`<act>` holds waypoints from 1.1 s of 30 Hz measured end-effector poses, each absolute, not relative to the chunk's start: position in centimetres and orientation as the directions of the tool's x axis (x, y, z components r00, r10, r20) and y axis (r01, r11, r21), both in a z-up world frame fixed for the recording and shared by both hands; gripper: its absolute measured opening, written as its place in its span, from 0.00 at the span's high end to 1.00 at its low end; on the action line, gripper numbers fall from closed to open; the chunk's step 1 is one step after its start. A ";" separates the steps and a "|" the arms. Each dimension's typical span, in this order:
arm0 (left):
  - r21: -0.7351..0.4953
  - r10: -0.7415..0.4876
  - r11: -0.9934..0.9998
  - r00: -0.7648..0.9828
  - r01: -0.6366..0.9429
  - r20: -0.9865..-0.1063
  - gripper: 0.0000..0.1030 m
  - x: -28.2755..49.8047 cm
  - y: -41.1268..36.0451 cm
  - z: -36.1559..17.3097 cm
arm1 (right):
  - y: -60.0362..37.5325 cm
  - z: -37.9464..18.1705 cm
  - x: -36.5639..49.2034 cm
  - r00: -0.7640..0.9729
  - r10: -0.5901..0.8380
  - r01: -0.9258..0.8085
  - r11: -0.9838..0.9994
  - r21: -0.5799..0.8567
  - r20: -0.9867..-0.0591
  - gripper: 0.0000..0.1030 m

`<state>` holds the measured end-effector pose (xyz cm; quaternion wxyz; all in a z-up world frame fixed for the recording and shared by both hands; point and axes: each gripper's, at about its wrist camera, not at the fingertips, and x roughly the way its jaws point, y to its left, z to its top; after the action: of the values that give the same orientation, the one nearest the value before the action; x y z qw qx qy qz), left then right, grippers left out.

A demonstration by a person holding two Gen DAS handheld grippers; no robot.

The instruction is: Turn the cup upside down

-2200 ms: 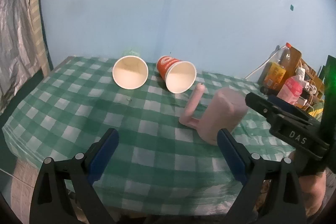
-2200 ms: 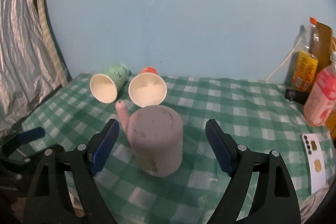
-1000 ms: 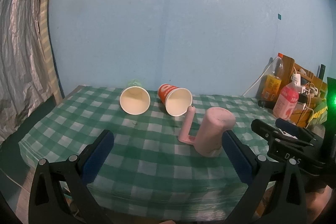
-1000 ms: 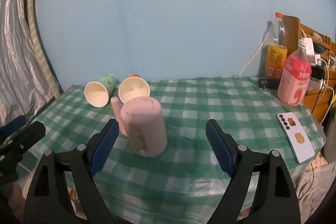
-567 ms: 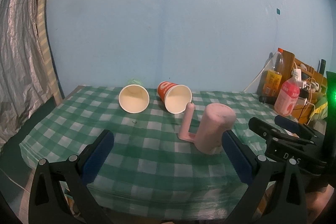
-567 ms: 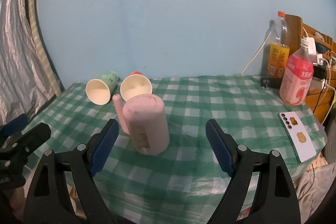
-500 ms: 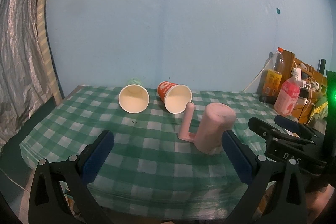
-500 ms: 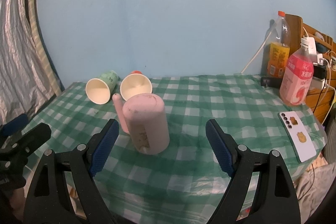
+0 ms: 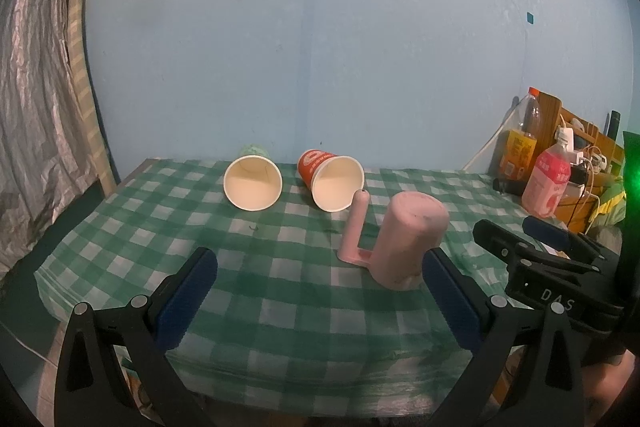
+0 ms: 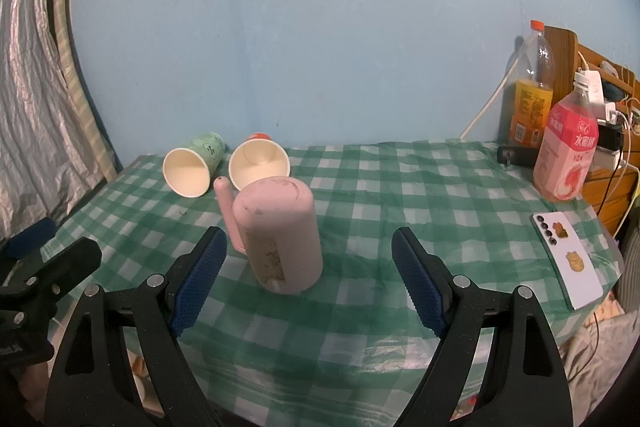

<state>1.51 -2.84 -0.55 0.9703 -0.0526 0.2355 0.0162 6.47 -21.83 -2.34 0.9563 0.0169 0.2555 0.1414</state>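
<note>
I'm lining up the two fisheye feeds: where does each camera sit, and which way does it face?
Left wrist: on the left gripper, facing the blue wall across the green checked tablecloth; its open fingers and the right gripper show.
Right wrist: on the right gripper, aimed the same way from further right; its open fingers and the left gripper show.
Shared: upside-down pink plastic mug, two paper cups lying on their sides, bottles.
</note>
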 end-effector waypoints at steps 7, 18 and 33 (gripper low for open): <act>-0.093 0.008 0.994 0.887 -0.058 -0.462 0.00 1.6 -2.7 -0.5 | -21.8 -2.3 6.4 0.830 0.277 -0.260 0.960 0.103 -0.484 0.19; -0.092 0.008 0.994 0.886 -0.057 -0.463 0.00 1.6 -2.7 -0.5 | -21.7 -2.3 6.4 0.830 0.279 -0.260 0.960 0.107 -0.483 0.19; -0.082 0.001 0.996 0.887 -0.043 -0.461 0.00 1.4 -2.8 -0.7 | -21.5 -2.4 6.3 0.829 0.280 -0.263 0.959 0.105 -0.483 0.19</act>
<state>1.40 -2.78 -0.65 0.9704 -0.0448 0.2370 0.0114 6.33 -21.50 -2.42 0.9562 0.0170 0.2553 0.1420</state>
